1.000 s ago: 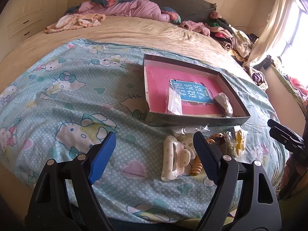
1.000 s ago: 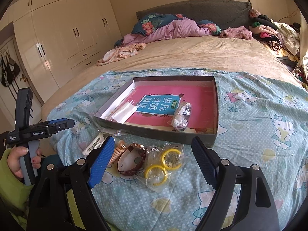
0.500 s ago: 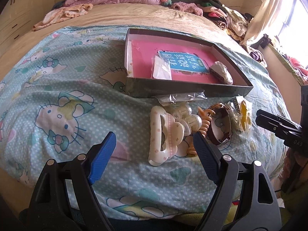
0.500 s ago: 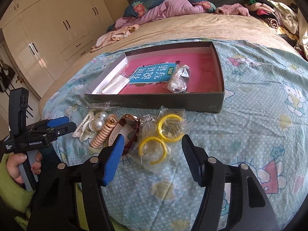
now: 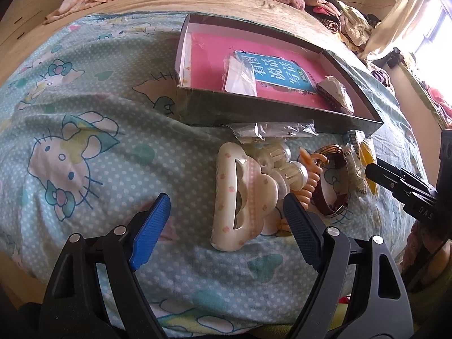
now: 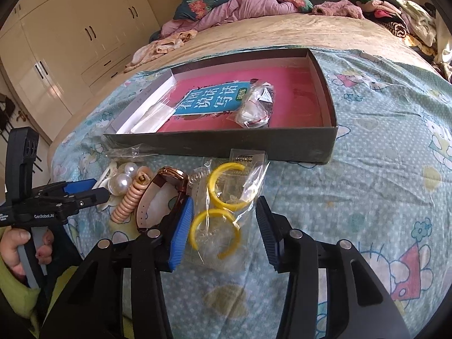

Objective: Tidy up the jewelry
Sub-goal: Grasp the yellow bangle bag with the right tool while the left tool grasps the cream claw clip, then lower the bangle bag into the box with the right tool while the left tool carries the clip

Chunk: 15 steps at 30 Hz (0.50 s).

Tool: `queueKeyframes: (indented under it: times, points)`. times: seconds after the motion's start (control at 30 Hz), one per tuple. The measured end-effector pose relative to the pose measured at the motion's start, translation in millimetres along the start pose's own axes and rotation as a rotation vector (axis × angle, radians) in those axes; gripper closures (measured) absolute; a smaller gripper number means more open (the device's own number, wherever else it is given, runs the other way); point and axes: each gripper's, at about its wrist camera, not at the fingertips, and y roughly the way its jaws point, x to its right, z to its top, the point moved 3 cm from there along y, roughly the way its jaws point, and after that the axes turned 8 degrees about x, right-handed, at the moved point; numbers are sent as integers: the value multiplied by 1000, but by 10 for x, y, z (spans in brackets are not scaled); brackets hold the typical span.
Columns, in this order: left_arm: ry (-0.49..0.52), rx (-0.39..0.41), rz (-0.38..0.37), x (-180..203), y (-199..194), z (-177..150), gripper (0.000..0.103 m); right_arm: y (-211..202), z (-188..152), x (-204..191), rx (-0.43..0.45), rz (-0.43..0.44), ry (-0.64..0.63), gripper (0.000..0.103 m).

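Jewelry heaped on the bed before the box (image 6: 254,144), your right tool (image 6: 223,234) wide astride the bagged yellow bangles (image 6: 223,212), your left tool (image 5: 223,223) wide by the white hair claw (image 5: 240,197).

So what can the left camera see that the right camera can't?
Only the left wrist view shows the whole big white hair claw and the bright window. Only the right wrist view shows the cream wardrobe doors, the person's hand and both yellow hoops in their clear bag. Both show the box with the pink book inside, and the brown watch beside the peach spiral hair tie.
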Motion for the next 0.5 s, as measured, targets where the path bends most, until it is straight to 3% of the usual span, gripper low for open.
queueKeyframes:
  times: [0.07,0.2,0.23,0.5]
  points:
    - [-4,-14,-17,6,35,-9,38,-8,0,2,5,-2,-24,60]
    - [16,-20,-36,59,36,-33,71,-95,19,14,26,18,-23,62]
    - [18,-19,-28,53,31,-38,75,-127,32,20,34,19,-25,62]
    - [12,56,-30,12,-207,-23,75,-354,132,82,85,31,-15,63]
